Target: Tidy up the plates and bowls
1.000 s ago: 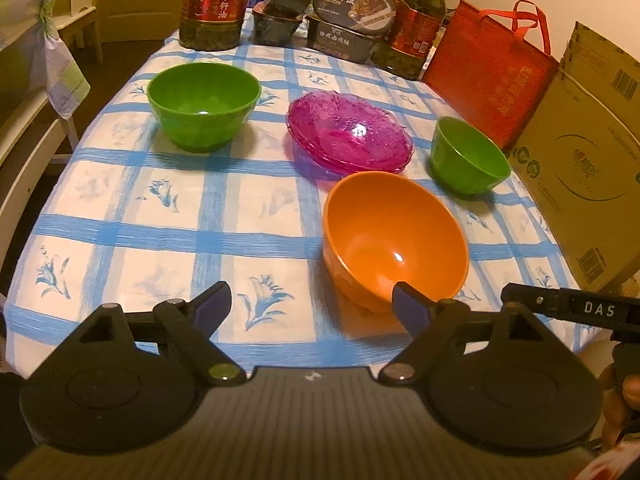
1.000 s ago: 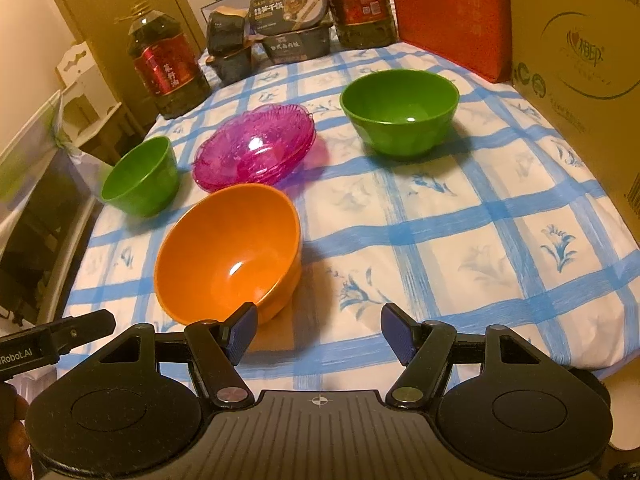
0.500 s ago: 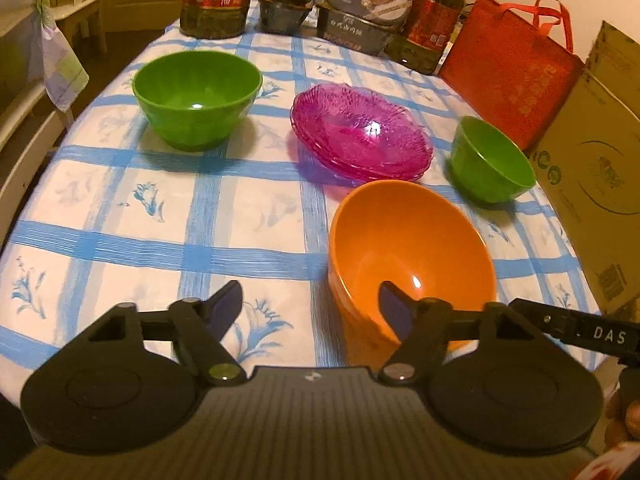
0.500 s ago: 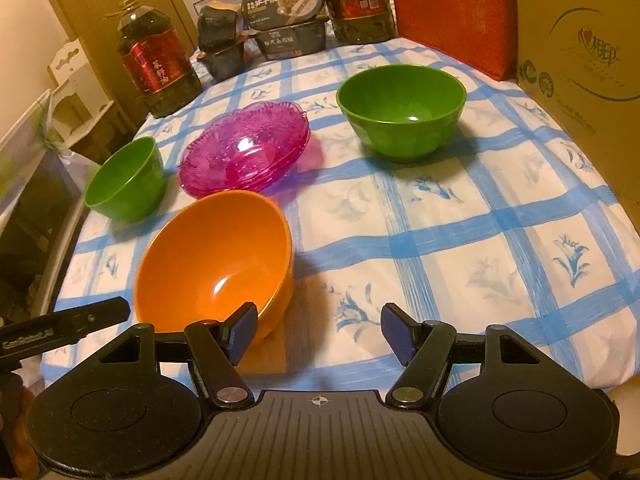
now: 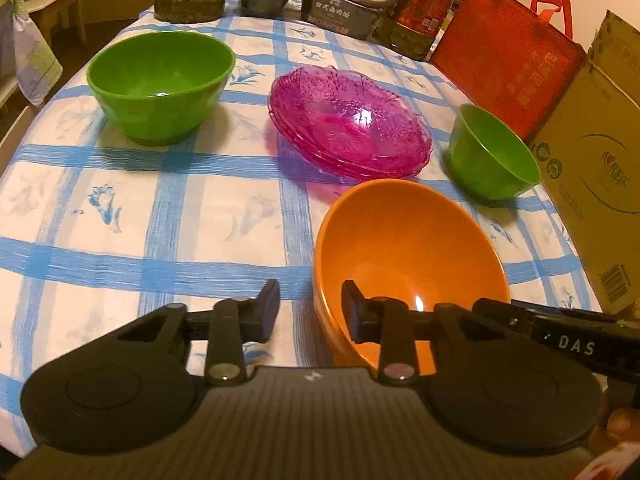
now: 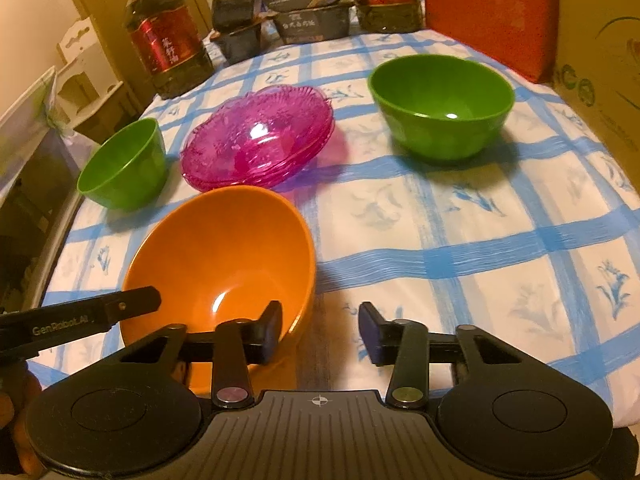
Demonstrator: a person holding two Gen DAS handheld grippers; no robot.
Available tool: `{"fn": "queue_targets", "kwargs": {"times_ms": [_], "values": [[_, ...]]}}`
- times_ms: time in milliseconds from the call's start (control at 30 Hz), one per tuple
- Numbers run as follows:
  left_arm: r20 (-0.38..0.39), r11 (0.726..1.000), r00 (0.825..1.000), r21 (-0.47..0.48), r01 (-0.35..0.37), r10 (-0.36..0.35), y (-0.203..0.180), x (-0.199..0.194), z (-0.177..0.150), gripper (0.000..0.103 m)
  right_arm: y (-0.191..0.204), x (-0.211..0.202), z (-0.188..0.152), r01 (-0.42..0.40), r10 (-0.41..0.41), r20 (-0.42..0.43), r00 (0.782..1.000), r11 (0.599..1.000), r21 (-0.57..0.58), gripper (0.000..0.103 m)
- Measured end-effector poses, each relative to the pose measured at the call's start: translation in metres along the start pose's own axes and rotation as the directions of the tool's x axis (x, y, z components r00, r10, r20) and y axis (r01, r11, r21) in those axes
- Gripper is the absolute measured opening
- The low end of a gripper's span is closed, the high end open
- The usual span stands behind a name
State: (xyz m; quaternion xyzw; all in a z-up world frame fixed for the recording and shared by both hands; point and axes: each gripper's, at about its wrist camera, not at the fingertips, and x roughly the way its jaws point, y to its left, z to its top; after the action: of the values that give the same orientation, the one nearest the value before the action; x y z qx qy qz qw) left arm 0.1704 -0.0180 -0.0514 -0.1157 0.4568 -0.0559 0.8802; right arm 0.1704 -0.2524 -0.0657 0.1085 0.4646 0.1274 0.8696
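An orange bowl (image 5: 408, 248) (image 6: 224, 256) sits near the front of the blue-checked table (image 5: 120, 216). My left gripper (image 5: 311, 312) straddles the bowl's left rim, one finger inside and one outside. Its jaws are closing and the pads do not touch the wall. My right gripper (image 6: 320, 330) straddles the opposite rim the same way, also closing with a gap left. Behind the bowl lie stacked pink glass plates (image 5: 348, 128) (image 6: 260, 140), a large green bowl (image 5: 160, 80) (image 6: 440, 104) and a small green bowl (image 5: 492, 152) (image 6: 124, 164).
Oil bottles (image 6: 164, 40) and dark food boxes (image 5: 344, 4) line the table's far edge. A red bag (image 5: 504, 64) and a cardboard box (image 5: 592, 184) stand along one side. A white chair (image 5: 24, 40) is beside the other side.
Both grippers have moved forward and down to the orange bowl. Their jaws have narrowed, and each now has the bowl's rim between its fingers.
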Motion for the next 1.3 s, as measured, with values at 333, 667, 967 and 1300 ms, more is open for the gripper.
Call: {"fn": "queue_targets", "kwargs": {"times_ms": [333,667,967,1300], "values": [[-0.002,1.0,1.0,0.029,0.01,-0.01,-0.006,0.004,0.004,0.01,0.007,0.005,0.002,-0.012,0.012,-0.004,1.0,1.0,-0.017,0.015],[-0.018,1.0,1.0,0.024,0.018,-0.018,-0.005,-0.003,0.004,0.009,0.008,-0.001,0.003,-0.022,0.022,-0.019,1.0,1.0,0.009,0.014],[0.019,1.0,1.0,0.008,0.009,-0.009,0.01,-0.033,0.017,0.009,0.035,-0.013,0.012,-0.052,0.052,-0.006,0.999,0.998,-0.022,0.014],[0.074,0.999,0.997,-0.026,-0.036,0.037,0.04,-0.067,0.034,0.009,0.085,-0.018,0.036,-0.097,0.1,0.026,0.995,0.99,-0.099,0.014]]}}
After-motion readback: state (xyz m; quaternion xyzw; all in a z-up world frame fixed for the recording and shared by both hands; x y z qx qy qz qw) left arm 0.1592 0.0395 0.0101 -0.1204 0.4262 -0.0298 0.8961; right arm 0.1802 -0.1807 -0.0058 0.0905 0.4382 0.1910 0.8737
